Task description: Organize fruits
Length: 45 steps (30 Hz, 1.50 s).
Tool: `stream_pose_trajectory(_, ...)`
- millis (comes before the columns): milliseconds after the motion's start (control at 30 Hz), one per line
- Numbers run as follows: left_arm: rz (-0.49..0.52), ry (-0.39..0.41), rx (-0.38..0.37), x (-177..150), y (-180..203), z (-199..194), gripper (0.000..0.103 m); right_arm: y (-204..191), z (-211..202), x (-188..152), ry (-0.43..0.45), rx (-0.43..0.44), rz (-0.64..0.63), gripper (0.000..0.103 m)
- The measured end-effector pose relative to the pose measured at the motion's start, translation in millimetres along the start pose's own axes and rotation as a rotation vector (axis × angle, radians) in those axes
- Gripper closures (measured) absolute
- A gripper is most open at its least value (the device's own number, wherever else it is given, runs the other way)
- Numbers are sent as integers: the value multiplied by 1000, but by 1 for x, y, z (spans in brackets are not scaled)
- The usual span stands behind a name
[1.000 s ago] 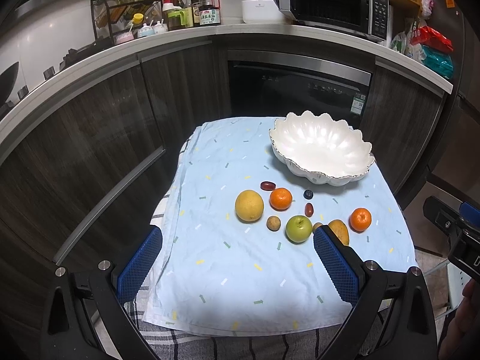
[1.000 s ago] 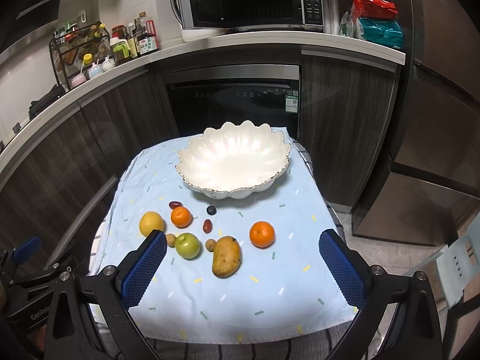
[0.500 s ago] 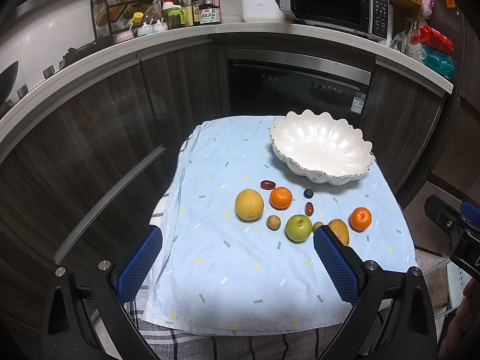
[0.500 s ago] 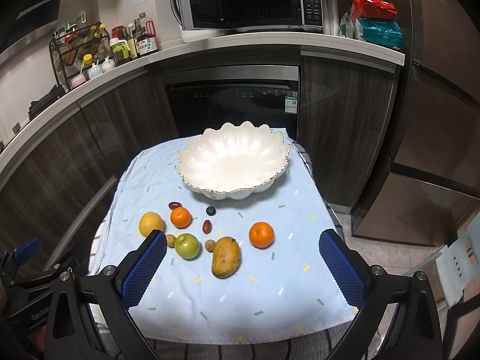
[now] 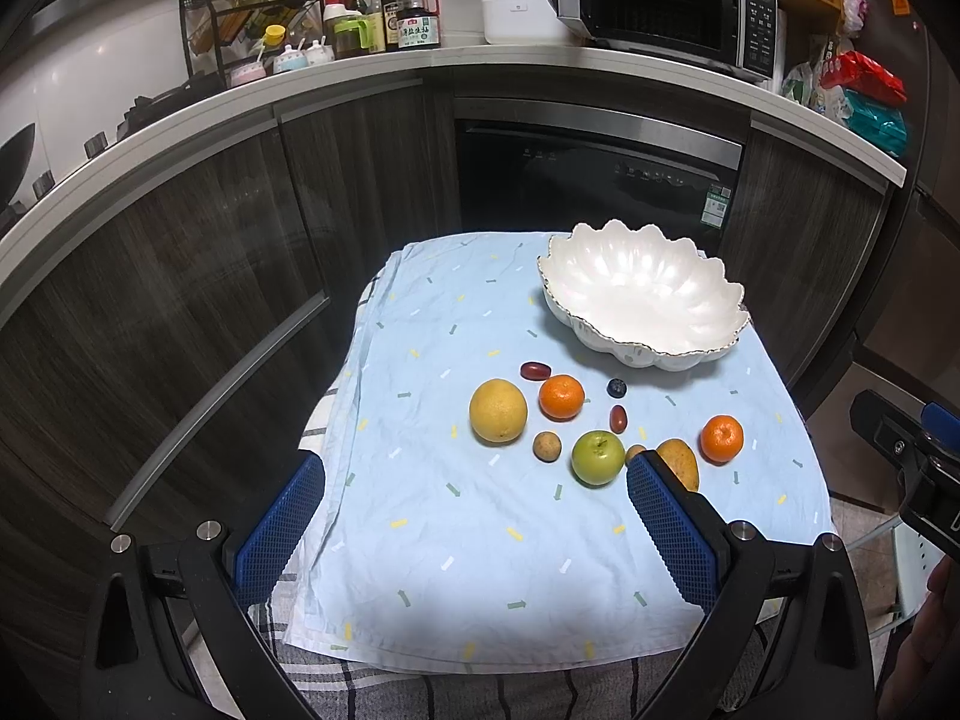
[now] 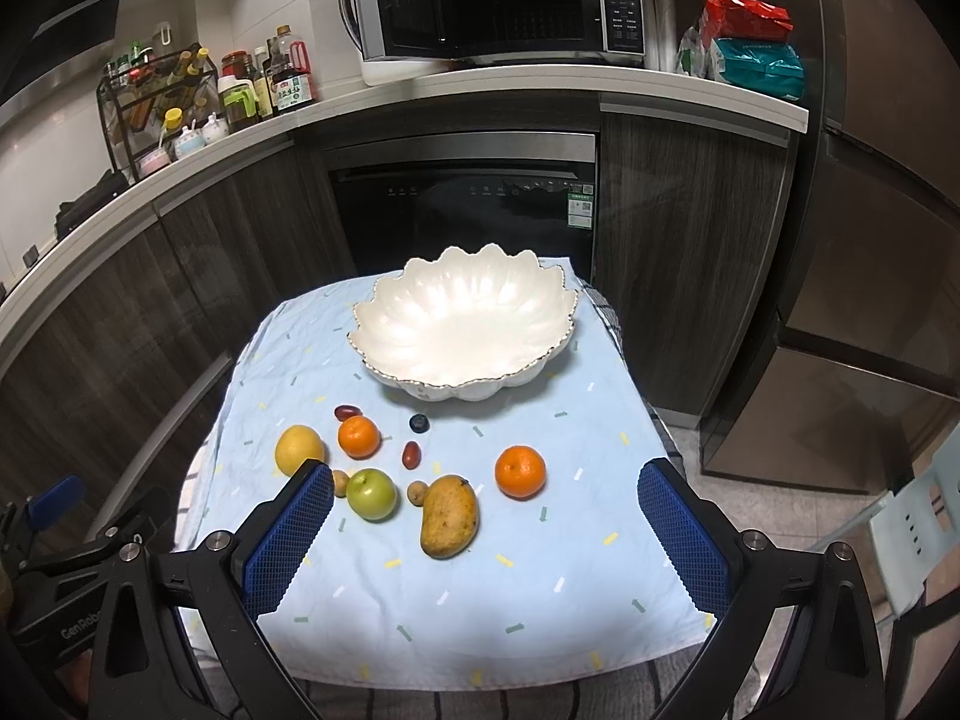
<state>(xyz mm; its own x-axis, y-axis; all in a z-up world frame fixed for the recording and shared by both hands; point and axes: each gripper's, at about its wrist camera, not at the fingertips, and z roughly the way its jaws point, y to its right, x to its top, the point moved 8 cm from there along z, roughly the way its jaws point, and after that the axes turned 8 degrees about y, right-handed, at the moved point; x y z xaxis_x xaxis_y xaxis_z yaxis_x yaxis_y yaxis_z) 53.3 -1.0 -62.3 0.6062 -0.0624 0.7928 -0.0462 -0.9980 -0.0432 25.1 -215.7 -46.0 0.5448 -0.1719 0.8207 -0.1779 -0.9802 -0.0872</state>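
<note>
Fruits (image 6: 450,517) lie loose on the clothed worktop (image 6: 540,588) before the empty bowl (image 6: 462,324) (nothing moved yet), both your hand-held grippers (image 5: 474,531) (image 6: 486,531) spread apart; next, pick one.

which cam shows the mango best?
Right wrist. There the mango lies whole and unblocked on the cloth. In the left wrist view, the left tool's right finger hides most of it, leaving only its upper part visible.
</note>
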Motion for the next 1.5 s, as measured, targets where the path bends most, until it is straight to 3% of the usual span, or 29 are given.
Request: stream_pose_trajectory(1500, 0, -7, -2, 0, 3, 4, 0, 7, -1, 5, 2, -5, 0, 0)
